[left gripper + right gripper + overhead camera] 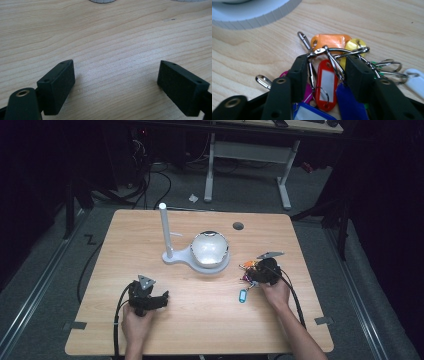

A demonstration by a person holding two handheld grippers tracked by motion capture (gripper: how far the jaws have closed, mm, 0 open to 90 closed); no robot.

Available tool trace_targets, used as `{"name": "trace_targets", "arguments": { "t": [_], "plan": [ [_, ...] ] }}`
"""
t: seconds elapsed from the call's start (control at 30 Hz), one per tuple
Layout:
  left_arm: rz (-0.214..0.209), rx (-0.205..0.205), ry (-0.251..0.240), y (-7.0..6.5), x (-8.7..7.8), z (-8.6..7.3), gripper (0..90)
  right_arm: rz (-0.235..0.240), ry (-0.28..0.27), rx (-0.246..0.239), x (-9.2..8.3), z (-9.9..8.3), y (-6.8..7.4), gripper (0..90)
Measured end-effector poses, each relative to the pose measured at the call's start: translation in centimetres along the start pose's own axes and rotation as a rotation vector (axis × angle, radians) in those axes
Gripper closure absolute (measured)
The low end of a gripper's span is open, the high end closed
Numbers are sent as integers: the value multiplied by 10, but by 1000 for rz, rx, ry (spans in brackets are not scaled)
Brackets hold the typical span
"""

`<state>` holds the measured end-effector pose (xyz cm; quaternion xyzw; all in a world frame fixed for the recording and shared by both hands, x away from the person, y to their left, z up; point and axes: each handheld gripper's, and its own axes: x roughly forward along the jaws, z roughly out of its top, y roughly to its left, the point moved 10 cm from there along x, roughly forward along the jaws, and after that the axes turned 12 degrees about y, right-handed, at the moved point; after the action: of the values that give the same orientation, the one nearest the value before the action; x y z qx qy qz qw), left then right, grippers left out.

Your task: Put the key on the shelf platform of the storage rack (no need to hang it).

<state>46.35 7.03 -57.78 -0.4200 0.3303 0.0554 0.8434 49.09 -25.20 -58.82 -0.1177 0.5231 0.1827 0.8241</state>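
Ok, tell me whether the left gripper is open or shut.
Open: the left gripper has its jaws spread wide apart over bare table, nothing between them.

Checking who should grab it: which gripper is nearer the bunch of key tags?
Right gripper: its jaws straddle the key tags. Left gripper sits far across the table.

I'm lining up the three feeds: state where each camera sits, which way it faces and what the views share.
High view: above the person's side, facing forward and down on the table; forearms, both hands, both grippers.
Left gripper view: on the left gripper, along open jaws onto bare wood.
Right gripper view: on the right gripper, jaws astride a key tag bunch.
Shared: the white stand base.
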Motion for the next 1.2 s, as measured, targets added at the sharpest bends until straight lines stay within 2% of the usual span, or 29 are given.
{"name": "trace_targets", "arguments": {
  "t": [0.2, 0.23, 0.5, 0.53, 0.8, 0.9, 1.07, 1.1, 1.2],
  "plan": [
    [0, -1, 0, 0, 0, 0, 150, -28, 1, -43, 0, -1, -1, 672],
    [0, -1, 0, 0, 0, 0, 150, -39, 4, -61, -1, -2, -1, 746],
    [0, -1, 0, 0, 0, 0, 150, -35, 6, -73, -2, -2, -1, 771],
    [1, -2, 0, 0, 0, 0, 150, -19, -3, -66, -2, -2, -1, 775],
    [0, -1, 0, 0, 0, 0, 150, -30, -28, -80, -8, 0, 1, 787],
    [0, -1, 0, 0, 0, 0, 150, -7, -69, -71, -21, 3, 0, 794],
    [1, -2, 0, 0, 0, 0, 150, 14, -95, -51, -34, 4, -1, 800],
    [0, -1, 0, 0, 0, 0, 150, 24, -108, -43, -42, 4, -3, 807],
    [0, 0, 0, 0, 0, 0, 150, 36, -128, -33, -51, 4, -5, 809]
  ]
}}
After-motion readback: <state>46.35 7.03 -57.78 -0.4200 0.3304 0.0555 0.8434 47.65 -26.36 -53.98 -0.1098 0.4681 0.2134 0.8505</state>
